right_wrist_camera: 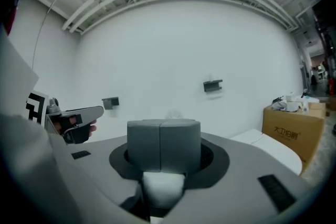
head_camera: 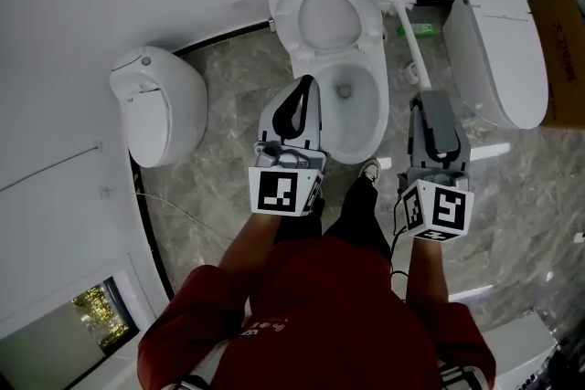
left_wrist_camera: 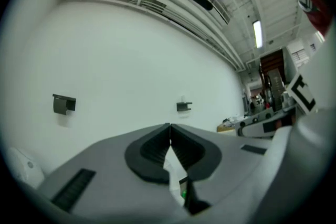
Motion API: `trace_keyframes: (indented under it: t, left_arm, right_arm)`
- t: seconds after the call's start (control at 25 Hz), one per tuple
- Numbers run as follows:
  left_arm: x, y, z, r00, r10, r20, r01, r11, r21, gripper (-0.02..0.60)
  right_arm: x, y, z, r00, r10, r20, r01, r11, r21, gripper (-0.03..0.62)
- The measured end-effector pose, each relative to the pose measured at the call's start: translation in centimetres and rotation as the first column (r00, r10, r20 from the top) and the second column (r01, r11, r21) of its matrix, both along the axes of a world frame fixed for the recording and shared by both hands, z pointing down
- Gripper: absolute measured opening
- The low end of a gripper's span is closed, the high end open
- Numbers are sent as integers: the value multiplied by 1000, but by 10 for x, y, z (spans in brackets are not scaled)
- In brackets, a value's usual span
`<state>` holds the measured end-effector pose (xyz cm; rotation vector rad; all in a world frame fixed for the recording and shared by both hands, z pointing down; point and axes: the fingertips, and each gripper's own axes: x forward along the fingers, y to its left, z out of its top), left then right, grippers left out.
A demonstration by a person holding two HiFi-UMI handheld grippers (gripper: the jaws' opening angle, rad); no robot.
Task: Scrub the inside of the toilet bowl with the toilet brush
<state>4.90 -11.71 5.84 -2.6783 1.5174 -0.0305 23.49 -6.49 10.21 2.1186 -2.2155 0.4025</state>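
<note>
Pinching the white handle of the toilet brush (head_camera: pixel 414 52), my right gripper (head_camera: pixel 424 98) has its jaws pressed tight on it just outside the right rim of the toilet bowl (head_camera: pixel 366 128). The handle shows as a white stub below my closed pads in the right gripper view (right_wrist_camera: pixel 163 186). My left gripper (head_camera: pixel 307 87) hangs over the bowl's left rim, jaws pressed together at the tips with nothing between them. Farther out, the brush's bristle head sits outside the bowl, beside the right edge of the raised seat (head_camera: pixel 325 15). Beyond that are a cardboard box (right_wrist_camera: pixel 291 131) at the right and a white wall carrying a black holder (right_wrist_camera: pixel 212 85).
</note>
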Motion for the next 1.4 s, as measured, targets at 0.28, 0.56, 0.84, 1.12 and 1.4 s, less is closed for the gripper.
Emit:
trace_keyframes:
  t: [0.28, 0.56, 0.84, 1.12, 1.4]
  left_arm:
    - [-17, -11, 119, 996, -81, 46, 88, 981, -174, 0]
    - [-36, -25, 273, 990, -67, 123, 98, 957, -273, 0]
    - [-51, -12, 418, 990, -66, 129, 111, 916, -385, 0]
    - [-55, -11, 477, 991, -50, 128, 99, 903, -419, -2]
    - [-52, -7, 487, 991, -37, 129, 92, 887, -453, 0]
  right_arm:
    - [-18, -7, 113, 992, -128, 8, 126, 963, -239, 150]
    - [-56, -9, 273, 970, -244, -9, 215, 871, -442, 150]
    - [-82, -8, 464, 953, -304, -2, 238, 751, -615, 150]
    - [-83, 10, 557, 927, -376, -1, 259, 641, -722, 150]
    - [-124, 36, 566, 953, -276, 123, 270, 594, -758, 150]
